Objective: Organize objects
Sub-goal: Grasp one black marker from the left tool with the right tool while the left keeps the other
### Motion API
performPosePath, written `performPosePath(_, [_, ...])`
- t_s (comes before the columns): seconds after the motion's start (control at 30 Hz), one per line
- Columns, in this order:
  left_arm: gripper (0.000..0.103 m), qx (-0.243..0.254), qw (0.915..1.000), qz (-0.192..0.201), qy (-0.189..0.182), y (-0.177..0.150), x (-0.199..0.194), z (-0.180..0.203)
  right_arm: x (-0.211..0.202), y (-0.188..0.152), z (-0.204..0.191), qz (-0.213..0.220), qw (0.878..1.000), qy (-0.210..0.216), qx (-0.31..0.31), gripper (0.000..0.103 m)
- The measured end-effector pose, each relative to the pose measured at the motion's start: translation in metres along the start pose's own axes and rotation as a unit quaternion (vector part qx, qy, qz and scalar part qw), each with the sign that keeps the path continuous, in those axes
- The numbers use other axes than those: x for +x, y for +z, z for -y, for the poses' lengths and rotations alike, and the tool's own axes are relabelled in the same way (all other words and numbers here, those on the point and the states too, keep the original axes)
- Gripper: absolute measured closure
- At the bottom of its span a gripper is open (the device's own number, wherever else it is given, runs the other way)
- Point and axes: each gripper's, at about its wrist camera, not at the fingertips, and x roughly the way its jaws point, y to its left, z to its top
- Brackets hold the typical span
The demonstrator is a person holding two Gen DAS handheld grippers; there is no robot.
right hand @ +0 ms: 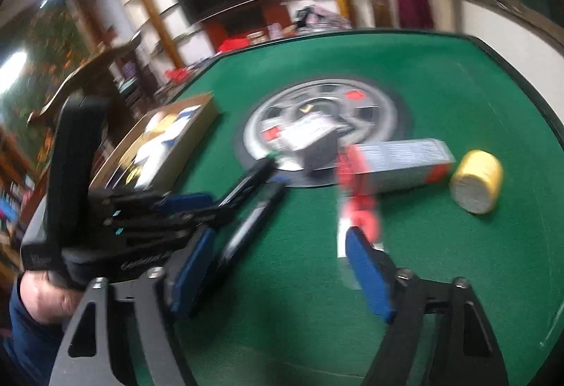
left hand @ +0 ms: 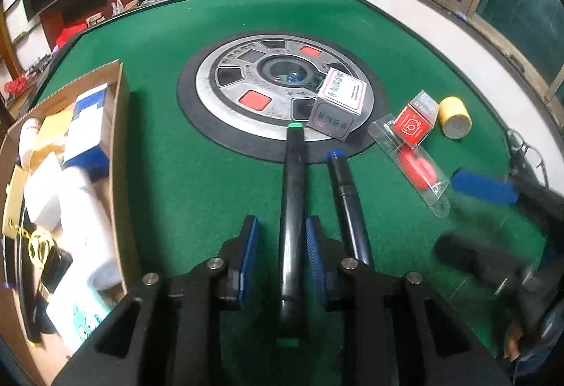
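A black marker with a green cap (left hand: 292, 209) lies on the green felt, pointing at the silver centre disc (left hand: 225, 93). My left gripper (left hand: 282, 259) straddles it. The right blue pad is at the barrel and a strip of felt shows at the left pad, so the gripper is open. Beside it on the right lies a second black marker with a blue cap (left hand: 347, 195). In the blurred right wrist view my right gripper (right hand: 282, 269) stands wide open over bare felt, with the blue-capped marker (right hand: 253, 220) just left of it and the left gripper (right hand: 183, 206) further left.
A cardboard box (left hand: 120, 146) holding several packages and bottles stands at the left table edge. A white-and-grey box (left hand: 338, 104) rests on the disc. A red boxed item (left hand: 412, 128), a clear blister pack (left hand: 419, 171) and a yellow roll (left hand: 454, 118) lie to the right.
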Motion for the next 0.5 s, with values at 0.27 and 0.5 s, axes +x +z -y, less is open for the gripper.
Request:
performPosePath(0.27, [0.077,-0.019,0.9997,0.002,-0.015,-0.003,-0.005,-0.010,0.043,0.001,-0.022,-0.064,0.997,-0.028,-0.015,0.038])
performPosePath(0.5, [0.059,-0.006,0.9997,0.007,-0.022,-0.004,-0.004,-0.003,0.061,0.001,-0.042,-0.079,0.987,-0.090,-0.104,0.045])
